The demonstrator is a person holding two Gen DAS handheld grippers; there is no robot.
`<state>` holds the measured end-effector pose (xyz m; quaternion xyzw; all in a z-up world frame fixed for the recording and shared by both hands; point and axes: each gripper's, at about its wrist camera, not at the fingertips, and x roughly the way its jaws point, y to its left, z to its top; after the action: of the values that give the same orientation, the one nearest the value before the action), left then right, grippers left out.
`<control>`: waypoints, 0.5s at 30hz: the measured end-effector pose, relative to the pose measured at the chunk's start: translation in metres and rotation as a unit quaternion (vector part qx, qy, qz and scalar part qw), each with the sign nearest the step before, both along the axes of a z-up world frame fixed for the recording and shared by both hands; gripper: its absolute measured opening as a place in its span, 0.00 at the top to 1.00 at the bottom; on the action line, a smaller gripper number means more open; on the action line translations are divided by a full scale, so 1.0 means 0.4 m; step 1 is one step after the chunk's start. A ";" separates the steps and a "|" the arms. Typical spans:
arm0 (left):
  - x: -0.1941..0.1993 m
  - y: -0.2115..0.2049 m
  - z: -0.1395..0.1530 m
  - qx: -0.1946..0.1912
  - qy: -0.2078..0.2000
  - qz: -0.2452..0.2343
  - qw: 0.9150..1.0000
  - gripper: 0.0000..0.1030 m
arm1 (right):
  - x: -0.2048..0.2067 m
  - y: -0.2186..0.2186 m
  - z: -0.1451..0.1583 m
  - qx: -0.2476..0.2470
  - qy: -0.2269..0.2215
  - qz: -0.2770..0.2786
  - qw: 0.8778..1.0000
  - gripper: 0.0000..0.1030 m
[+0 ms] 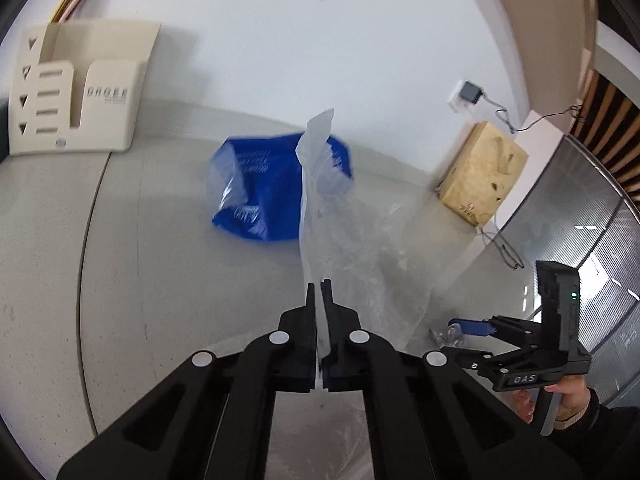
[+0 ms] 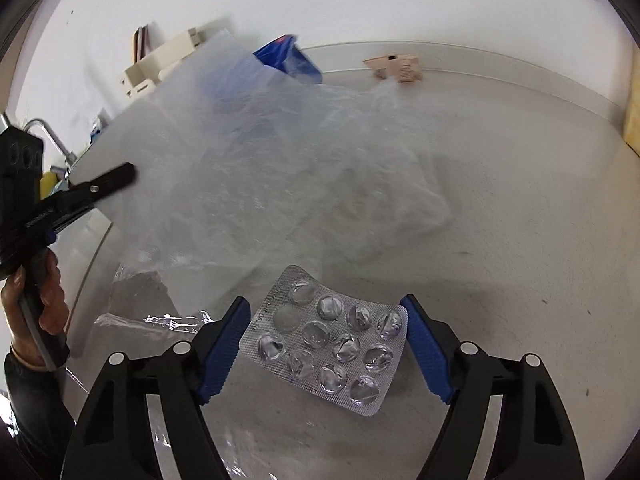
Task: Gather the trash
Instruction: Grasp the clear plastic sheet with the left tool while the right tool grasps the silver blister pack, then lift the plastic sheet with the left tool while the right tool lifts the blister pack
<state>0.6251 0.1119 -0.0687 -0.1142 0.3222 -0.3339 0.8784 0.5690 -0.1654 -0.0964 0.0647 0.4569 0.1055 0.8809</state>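
Here, the left gripper point(image 1: 319, 286) is clamped on the edge of a thin clear plastic bag point(image 1: 316, 200) at centre frame. Lower centre in the right wrist view, the right gripper point(image 2: 324, 308) stands apart around an emptied silver blister pack point(image 2: 328, 340) lying on the grey countertop point(image 2: 520, 260).

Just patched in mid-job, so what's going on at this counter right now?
A person is collecting trash with two handheld grippers. The left gripper is shut on the edge of a clear plastic bag, holding it up off the grey countertop. The right gripper straddles a used silver blister pack lying flat on the counter; its blue-padded fingers flank the pack but are not yet pressing on it. A blue packet sits behind the bag.
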 end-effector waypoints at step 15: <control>-0.198 -0.017 0.218 0.051 -0.151 0.035 0.987 0.98 | -0.181 -0.161 0.098 0.032 -0.059 -0.031 0.997 0.24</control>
<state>0.5459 0.1051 0.0185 -0.0287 0.1985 -0.2993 0.9328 0.4964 -0.2297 -0.0570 0.1011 0.3979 0.0963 0.9067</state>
